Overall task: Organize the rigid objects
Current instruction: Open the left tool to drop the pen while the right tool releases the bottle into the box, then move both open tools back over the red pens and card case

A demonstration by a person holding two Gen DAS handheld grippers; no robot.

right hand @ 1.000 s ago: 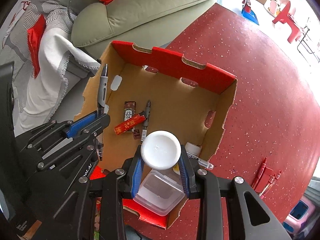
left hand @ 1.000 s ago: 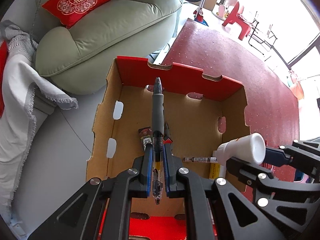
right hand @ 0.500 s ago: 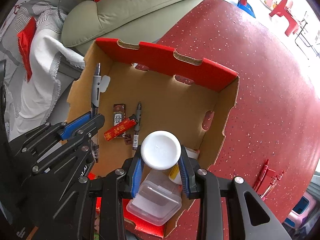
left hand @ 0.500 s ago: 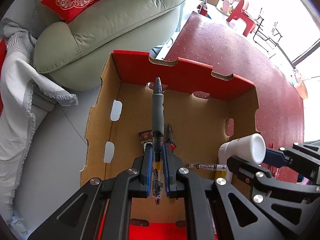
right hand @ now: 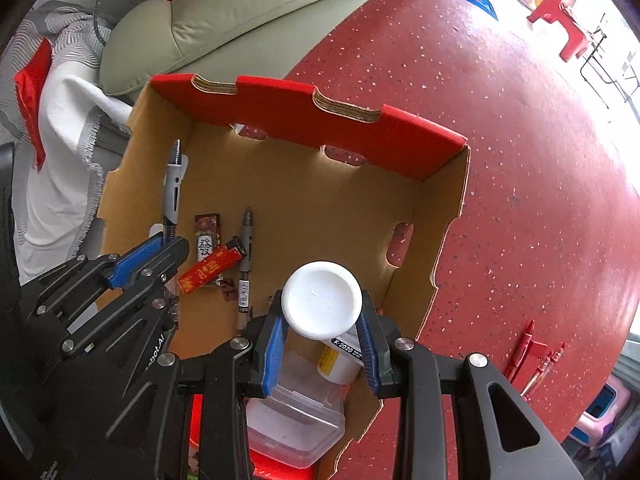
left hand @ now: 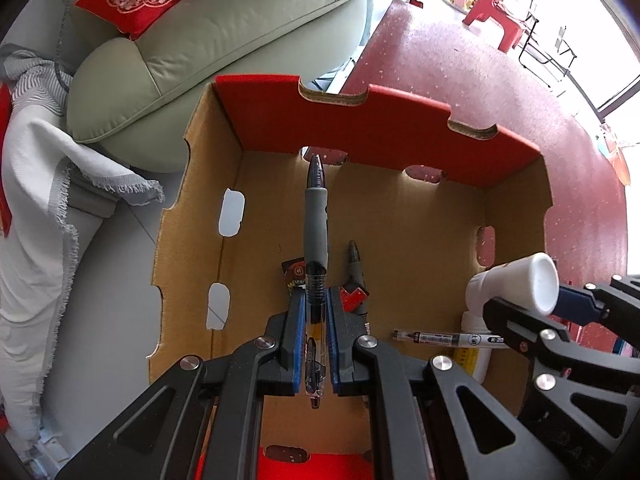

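At the far left, outside the cardboard box (left hand: 192, 216), a white blanket (left hand: 36, 208) lay draped beside a green sofa (left hand: 224, 40).

The left gripper (left hand: 314, 334) pointed down over the left half of the box. Its jaws were closed firmly on a grey pen (left hand: 316, 220), gripping the clear rear section of the barrel, with the tip aimed at the box floor near the far red wall. Directly beneath it lay a small dark card (right hand: 206, 236), a red lighter (right hand: 210, 266) and a second grey pen (right hand: 245, 256).

Further right, a marker (left hand: 444, 337) lay on the floor near the right wall. The right gripper (right hand: 322, 328) was partly closed around a white bottle (right hand: 321, 300), its blue pads pressing the body just under the broad end. Below it sat a clear plastic container (right hand: 296, 424) and another white, yellow-labelled bottle (right hand: 340, 360).

Outside the box, on the red table (right hand: 520, 200), several red pens (right hand: 532, 352) remained to be collected.

Judged procedure: lower each item until it is well inside the walls before releasing. Release the pen close to the floor so that it does not bounce onto the lighter. Set the bottle down in bare floor between the marker and the container, because a drop onto the container lid could topple it.
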